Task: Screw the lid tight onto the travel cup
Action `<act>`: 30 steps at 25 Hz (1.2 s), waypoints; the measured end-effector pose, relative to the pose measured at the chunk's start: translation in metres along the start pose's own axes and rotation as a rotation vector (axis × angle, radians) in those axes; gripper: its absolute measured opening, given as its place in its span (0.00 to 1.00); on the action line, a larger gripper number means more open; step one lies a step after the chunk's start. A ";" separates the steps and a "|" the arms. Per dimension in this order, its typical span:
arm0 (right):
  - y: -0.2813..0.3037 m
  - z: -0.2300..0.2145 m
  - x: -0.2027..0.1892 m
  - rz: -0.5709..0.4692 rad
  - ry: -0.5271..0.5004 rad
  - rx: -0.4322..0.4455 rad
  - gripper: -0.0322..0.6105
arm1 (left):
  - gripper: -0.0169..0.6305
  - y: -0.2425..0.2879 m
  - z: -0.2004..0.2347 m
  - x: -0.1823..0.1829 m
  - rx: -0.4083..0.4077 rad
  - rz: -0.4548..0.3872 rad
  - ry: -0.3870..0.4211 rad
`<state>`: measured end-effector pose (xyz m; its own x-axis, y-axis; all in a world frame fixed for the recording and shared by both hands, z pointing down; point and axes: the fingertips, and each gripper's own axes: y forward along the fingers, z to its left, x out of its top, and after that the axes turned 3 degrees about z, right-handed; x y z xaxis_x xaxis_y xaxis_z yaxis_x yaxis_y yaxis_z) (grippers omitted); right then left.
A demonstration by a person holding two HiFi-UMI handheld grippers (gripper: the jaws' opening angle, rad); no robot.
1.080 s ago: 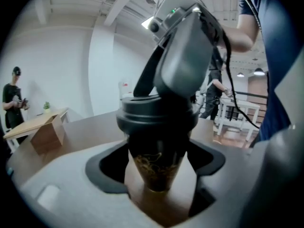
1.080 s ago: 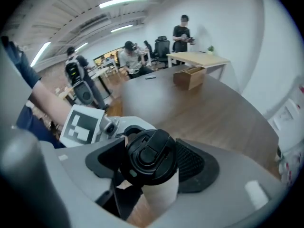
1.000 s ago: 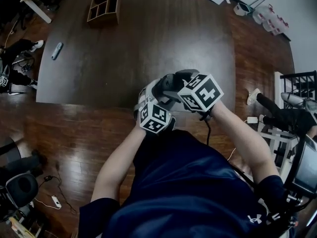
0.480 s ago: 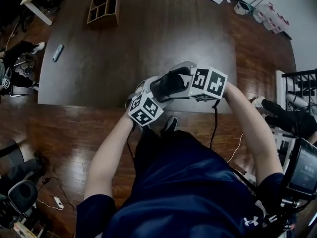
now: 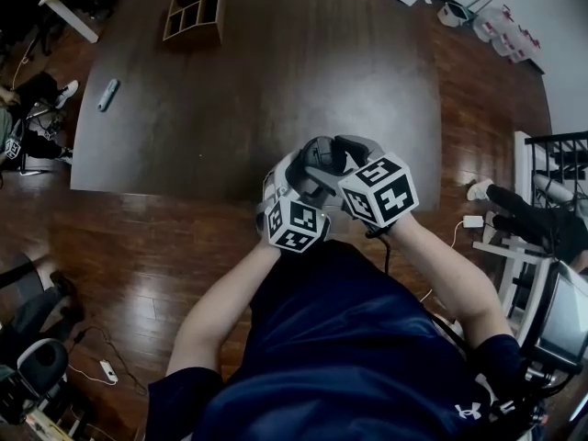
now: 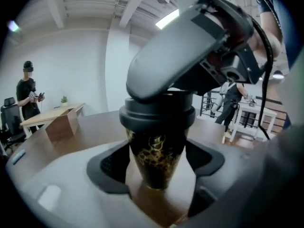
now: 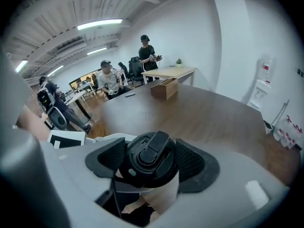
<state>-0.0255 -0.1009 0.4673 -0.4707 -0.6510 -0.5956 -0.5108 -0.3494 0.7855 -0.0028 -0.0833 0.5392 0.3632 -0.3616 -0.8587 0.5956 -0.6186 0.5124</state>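
Tapering black-and-gold travel cup [image 6: 156,160], black lid [image 7: 149,158]

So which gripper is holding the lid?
The right gripper: its jaws clamp the black lid. The left gripper holds the gold-patterned travel cup between its jaws, which have just been closing.

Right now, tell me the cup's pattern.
Black cup with gold net-like print; clearest in left gripper view.

- Travel cup [image 6: 156,158]: I note a glossy black wall with a gold honeycomb print.
- Lid [image 7: 151,156]: matt black plastic.
- Right gripper [image 7: 152,159]: smooth grey plastic shell; pads [image 7: 195,164] black, finely textured.
- Table [image 5: 276,81]: dark wood, low sheen.
- Floor [image 5: 119,246]: polished wood boards, reflective.
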 end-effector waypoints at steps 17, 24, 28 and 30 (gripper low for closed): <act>-0.002 0.010 -0.018 0.492 -1.197 0.303 0.66 | 0.61 0.014 0.001 0.002 -0.229 0.046 0.170; 0.000 0.016 -0.014 0.383 -0.552 0.017 0.60 | 0.60 0.012 -0.003 -0.002 -0.164 0.032 0.159; -0.010 0.036 -0.012 0.354 -0.577 0.176 0.68 | 0.60 0.011 -0.005 -0.003 -0.161 0.023 0.147; -0.022 0.040 -0.006 0.365 -0.898 0.250 0.69 | 0.60 0.010 -0.005 -0.003 -0.184 0.027 0.165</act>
<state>-0.0398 -0.0624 0.4472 -0.9450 0.0964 -0.3125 -0.3150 -0.0112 0.9490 0.0053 -0.0850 0.5470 0.4834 -0.2482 -0.8395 0.6991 -0.4677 0.5408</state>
